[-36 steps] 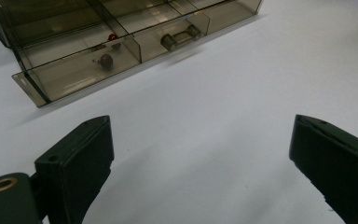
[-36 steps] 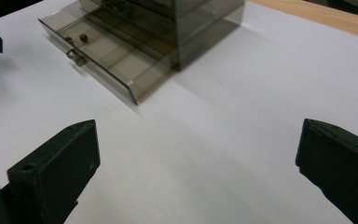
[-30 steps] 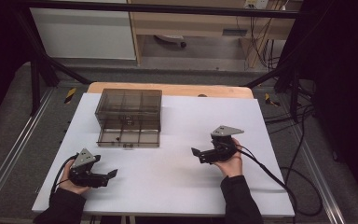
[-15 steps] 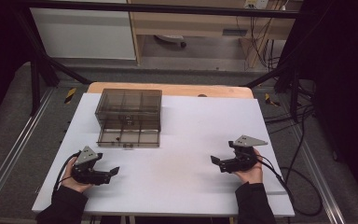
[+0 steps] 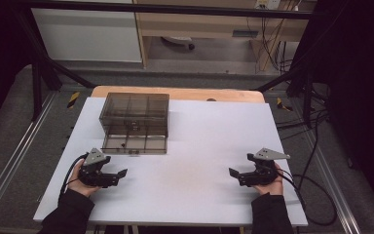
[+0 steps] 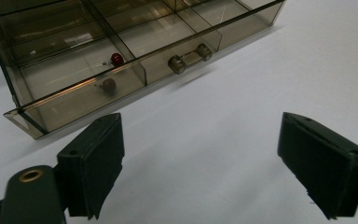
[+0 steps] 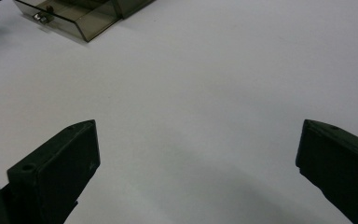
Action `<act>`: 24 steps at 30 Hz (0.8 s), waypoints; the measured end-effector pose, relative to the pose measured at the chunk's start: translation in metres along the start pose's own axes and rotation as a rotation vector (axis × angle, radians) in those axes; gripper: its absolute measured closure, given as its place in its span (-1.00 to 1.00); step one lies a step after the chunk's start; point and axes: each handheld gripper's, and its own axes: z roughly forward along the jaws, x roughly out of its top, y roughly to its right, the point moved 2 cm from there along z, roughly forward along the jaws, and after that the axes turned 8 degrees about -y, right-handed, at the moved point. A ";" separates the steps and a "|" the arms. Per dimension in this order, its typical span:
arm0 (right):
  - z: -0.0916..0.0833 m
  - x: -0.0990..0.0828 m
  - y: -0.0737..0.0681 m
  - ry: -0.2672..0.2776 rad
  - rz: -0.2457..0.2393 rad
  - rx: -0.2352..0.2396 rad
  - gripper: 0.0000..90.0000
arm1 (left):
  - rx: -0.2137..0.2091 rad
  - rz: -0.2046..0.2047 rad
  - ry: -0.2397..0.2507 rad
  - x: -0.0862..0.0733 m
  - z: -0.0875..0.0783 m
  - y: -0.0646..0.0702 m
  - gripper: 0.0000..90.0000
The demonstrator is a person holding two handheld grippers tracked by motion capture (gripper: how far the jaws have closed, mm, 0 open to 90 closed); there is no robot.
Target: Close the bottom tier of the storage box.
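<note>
While resting low on the white bench (image 5: 195,161), left claw (image 5: 119,174) spread wide and just been narrowing slightly, nothing between its jaws, smoky drawer box (image 5: 135,122) just beyond it, right claw (image 5: 233,174) open, empty, well apart from box

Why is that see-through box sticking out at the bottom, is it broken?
Not broken. The box has its bottom drawer pulled out toward the person, with a small red bead inside. Nothing is spilled on the table.
</note>
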 end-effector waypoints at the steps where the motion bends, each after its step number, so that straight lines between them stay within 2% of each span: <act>1: 0.000 0.000 0.000 -0.002 -0.003 0.001 -0.99 | 0.001 0.003 -0.003 0.000 0.001 0.000 -0.65; 9: 0.001 -0.002 -0.002 -0.011 -0.012 0.011 -0.99 | 0.021 -0.002 -0.025 0.005 0.007 -0.003 -0.36; 20: -0.002 -0.006 -0.002 0.002 -0.006 0.020 -1.00 | 0.046 -0.034 -0.027 0.012 0.012 -0.008 0.09; 24: -0.002 -0.008 -0.002 -0.001 -0.007 0.022 -1.00 | 0.065 -0.029 -0.037 0.014 0.015 -0.009 0.24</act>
